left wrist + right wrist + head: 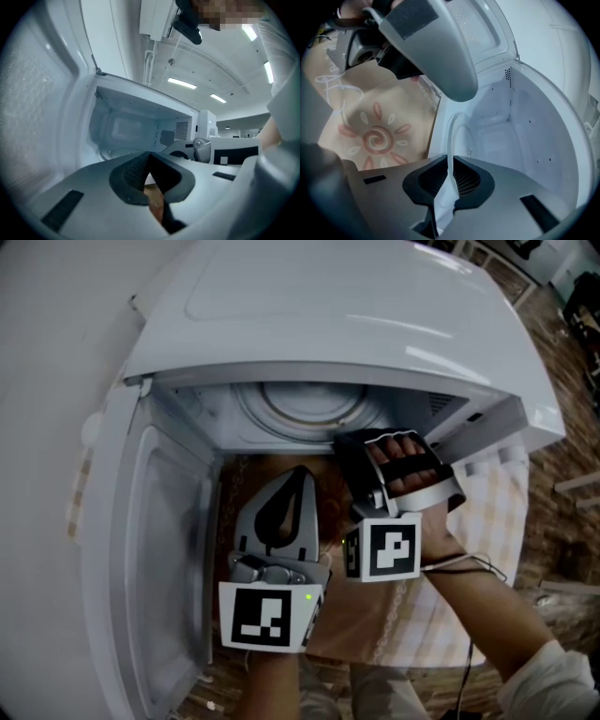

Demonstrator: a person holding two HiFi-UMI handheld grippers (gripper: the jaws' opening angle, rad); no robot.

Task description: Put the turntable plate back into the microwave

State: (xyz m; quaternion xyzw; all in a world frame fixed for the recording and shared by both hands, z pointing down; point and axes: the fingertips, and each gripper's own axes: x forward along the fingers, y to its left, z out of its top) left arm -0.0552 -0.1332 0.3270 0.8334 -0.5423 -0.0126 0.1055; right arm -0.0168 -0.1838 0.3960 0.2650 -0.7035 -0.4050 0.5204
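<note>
Glass is catching the light inside the open microwave [356, 306]: the turntable plate [298, 413] is sitting low in the cavity and showing as pale concentric rings in the head view. The right gripper [361, 448] is reaching in through the opening and clenching the plate's near rim. The left gripper [302, 474] is hovering just outside the opening, beside the right one, with its jaws pressed together on nothing. The door [141, 549] is hanging wide open at the left.

The task is looking mostly done, since the plate is already inside. What is probably left is settling it level on its support, letting go of the rim and drawing both grippers out. No view is showing whether the plate is already seated.

The right gripper view is showing what the head view hides under the hand: a thin translucent rim running edge-on between the ribbed pads. It is also showing a beige cloth [375, 136] with a spiral sun pattern lying in front of the microwave. The left gripper view is showing its own pads meeting with nothing between them, plus the cavity's back wall and the ceiling lights beyond. Only the head view is showing the plate as a whole circle, lying roughly mid-cavity.
</note>
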